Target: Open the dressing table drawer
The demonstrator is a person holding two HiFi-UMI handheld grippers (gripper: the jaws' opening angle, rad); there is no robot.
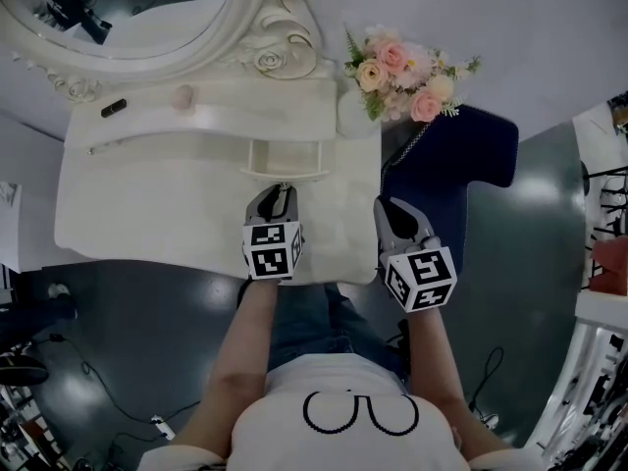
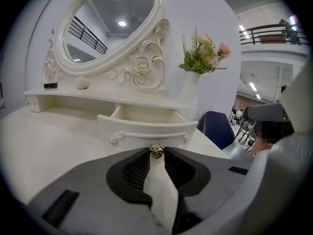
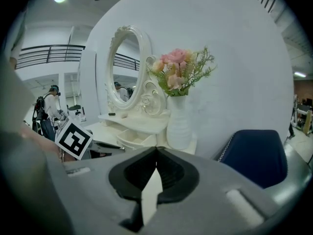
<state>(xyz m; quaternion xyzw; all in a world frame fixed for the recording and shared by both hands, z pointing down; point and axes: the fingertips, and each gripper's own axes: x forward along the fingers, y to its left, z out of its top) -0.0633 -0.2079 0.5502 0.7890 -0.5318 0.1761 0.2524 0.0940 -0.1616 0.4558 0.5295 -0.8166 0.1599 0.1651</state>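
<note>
"Clamping on anything, is the left gripper [image 1: 284, 190]?"

"Its jaws are pinching the small metal knob [image 2: 156, 151] of the drawer [image 2: 146, 127], which is standing pulled out from the dressing table [image 1: 147, 214]. Only the left gripper view is showing that knob; the head view is hiding it behind the jaws."

"And the right gripper [image 3: 156, 150]?"

"Its jaws are meeting at the tips, empty, near the table's right edge. Its view is catching a square black-and-white marker [image 3: 74, 139] on the left cube."
</note>
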